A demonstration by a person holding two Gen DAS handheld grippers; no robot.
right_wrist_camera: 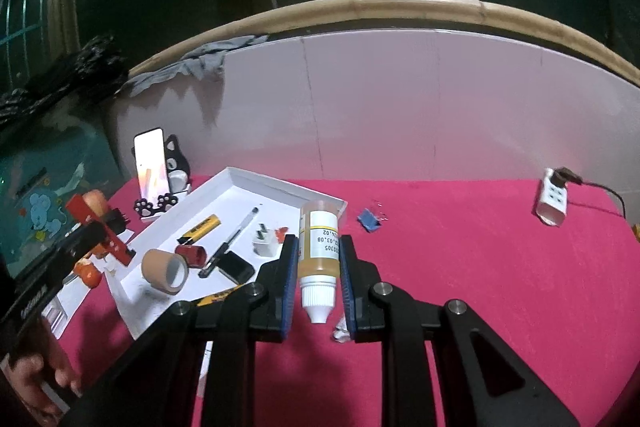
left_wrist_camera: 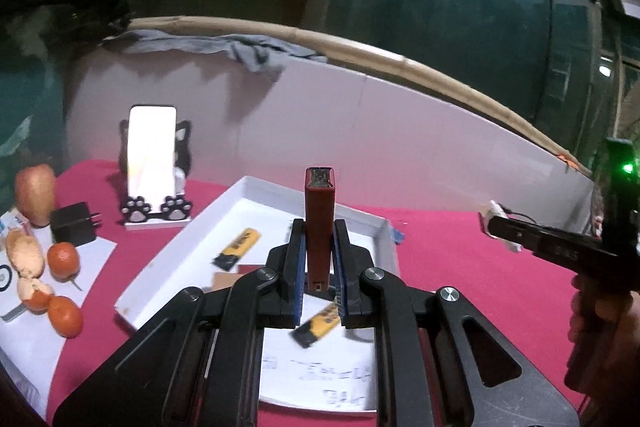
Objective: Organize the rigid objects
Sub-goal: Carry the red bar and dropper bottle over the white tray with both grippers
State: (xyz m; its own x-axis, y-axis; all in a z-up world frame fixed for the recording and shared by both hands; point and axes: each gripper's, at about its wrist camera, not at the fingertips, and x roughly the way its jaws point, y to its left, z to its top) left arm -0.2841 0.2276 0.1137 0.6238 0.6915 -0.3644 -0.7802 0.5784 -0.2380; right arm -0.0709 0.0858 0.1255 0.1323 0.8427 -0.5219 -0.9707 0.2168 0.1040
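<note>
The left claw (left_wrist_camera: 319, 259) is clamped on a hard, light red stick (left_wrist_camera: 319, 227). The right claw (right_wrist_camera: 319, 267) squeezes a smooth, slippery bottle (right_wrist_camera: 318, 251) around its middle.

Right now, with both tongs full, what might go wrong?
1. The left tongs pinch only the lower part of the tall red block; it could tilt or slip onto the white tray.
2. The right tongs hold the small bottle nozzle-down by its round sides, so it might twist loose.
3. The tray already holds a tape roll and pen; a drop could scatter them.
</note>
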